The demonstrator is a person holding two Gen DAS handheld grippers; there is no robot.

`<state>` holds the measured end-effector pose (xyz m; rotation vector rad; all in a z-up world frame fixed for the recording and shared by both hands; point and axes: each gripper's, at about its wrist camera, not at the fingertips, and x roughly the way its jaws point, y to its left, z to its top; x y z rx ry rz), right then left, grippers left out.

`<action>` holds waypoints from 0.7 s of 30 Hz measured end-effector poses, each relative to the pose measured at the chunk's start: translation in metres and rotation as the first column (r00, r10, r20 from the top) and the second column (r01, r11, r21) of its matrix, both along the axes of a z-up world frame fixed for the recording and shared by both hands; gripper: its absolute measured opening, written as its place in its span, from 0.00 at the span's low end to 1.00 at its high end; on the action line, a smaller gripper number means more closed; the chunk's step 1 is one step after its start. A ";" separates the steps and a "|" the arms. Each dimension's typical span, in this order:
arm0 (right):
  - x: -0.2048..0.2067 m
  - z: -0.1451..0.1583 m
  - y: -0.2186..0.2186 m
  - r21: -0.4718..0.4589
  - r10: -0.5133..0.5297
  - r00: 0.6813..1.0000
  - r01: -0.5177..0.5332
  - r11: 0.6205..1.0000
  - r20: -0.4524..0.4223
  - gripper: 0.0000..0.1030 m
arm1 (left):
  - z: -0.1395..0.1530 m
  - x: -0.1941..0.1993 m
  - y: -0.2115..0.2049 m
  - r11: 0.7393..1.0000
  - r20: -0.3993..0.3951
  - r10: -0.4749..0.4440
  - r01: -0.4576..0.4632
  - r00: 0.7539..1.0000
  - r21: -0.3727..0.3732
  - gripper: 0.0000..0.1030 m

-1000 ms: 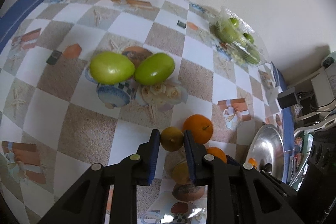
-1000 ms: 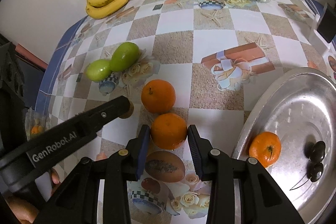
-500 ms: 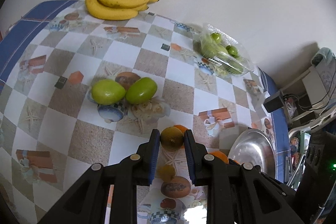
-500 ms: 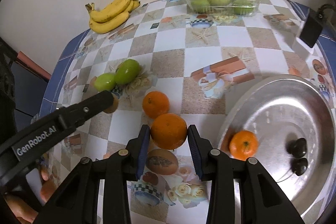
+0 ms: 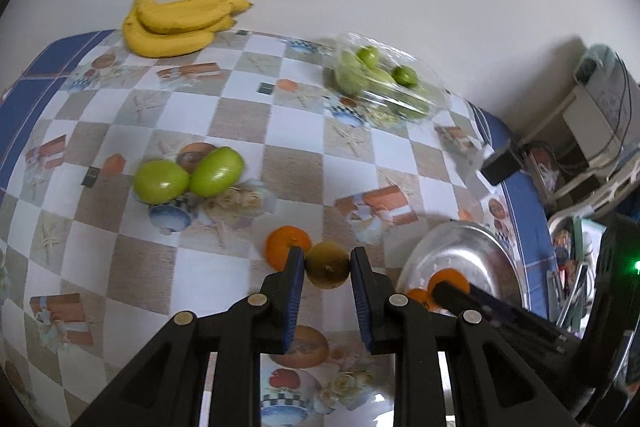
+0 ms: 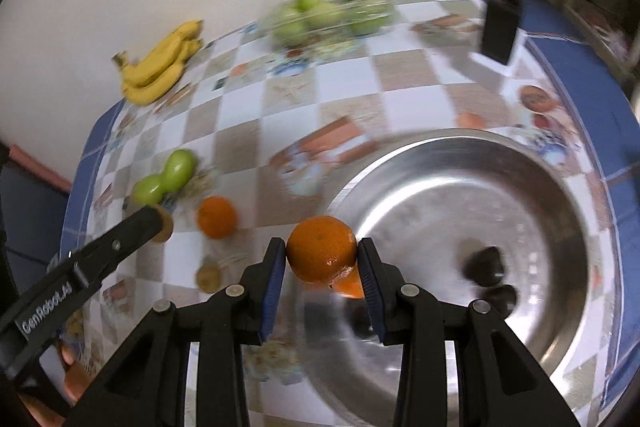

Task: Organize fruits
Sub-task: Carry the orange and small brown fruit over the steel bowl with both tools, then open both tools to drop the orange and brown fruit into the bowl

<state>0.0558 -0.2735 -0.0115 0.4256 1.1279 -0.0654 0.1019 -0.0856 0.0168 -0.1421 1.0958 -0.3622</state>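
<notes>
The left tongs (image 5: 327,263) are clenching a small brownish-yellow round fruit (image 5: 327,265) between their blue pads, holding it clear above the checkered worktop (image 5: 248,115). Just behind that fruit, partly hidden by the left pad, a loose orange (image 5: 286,243) is lying on the worktop. The right tongs (image 6: 322,259) are gripping a larger orange (image 6: 321,247), pads pressing on both its sides, and it is hanging over the near rim of a round metal tray (image 6: 500,163). Inside the tray, another orange fruit (image 6: 350,285) is peeking out just below the held one, and two dark fruits (image 6: 486,265) are sitting close together further right.

Further back on the worktop, two green fruits (image 5: 188,177) are lying side by side, touching each other. A bunch of bananas (image 5: 180,23) is resting at the far edge against the pale wall, and a clear plastic punnet (image 5: 380,79) of green fruit is sitting at the far right side. In the right wrist view a second small brownish fruit (image 6: 209,277) is lying on the worktop near the tongs, though blur is softening it. A black box with a cable (image 6: 498,31) is standing near the worktop's far right corner
</notes>
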 end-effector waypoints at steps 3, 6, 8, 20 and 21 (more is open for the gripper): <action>-0.008 -0.001 -0.020 -0.010 -0.054 0.999 0.054 0.999 -0.005 0.37 | 0.000 -0.006 -0.017 0.999 0.008 -0.040 0.039 0.999 0.022 0.25; -0.017 -0.002 -0.040 -0.017 -0.104 0.994 0.104 0.994 -0.011 0.38 | 0.001 -0.014 -0.038 0.995 0.018 -0.088 0.087 0.996 0.047 0.25; -0.024 -0.002 -0.056 -0.021 -0.151 0.988 0.151 0.988 -0.015 0.38 | 0.001 -0.020 -0.052 0.990 0.024 -0.126 0.124 0.992 0.064 0.25; -0.055 -0.012 -0.112 -0.069 -0.317 0.948 0.313 0.947 -0.044 0.38 | -0.018 -0.057 -0.132 0.936 0.014 -0.338 0.334 0.941 0.106 0.25; -0.055 -0.014 -0.113 -0.069 -0.321 0.946 0.317 0.946 -0.051 0.38 | -0.021 -0.059 -0.138 0.930 0.012 -0.351 0.347 0.936 0.119 0.25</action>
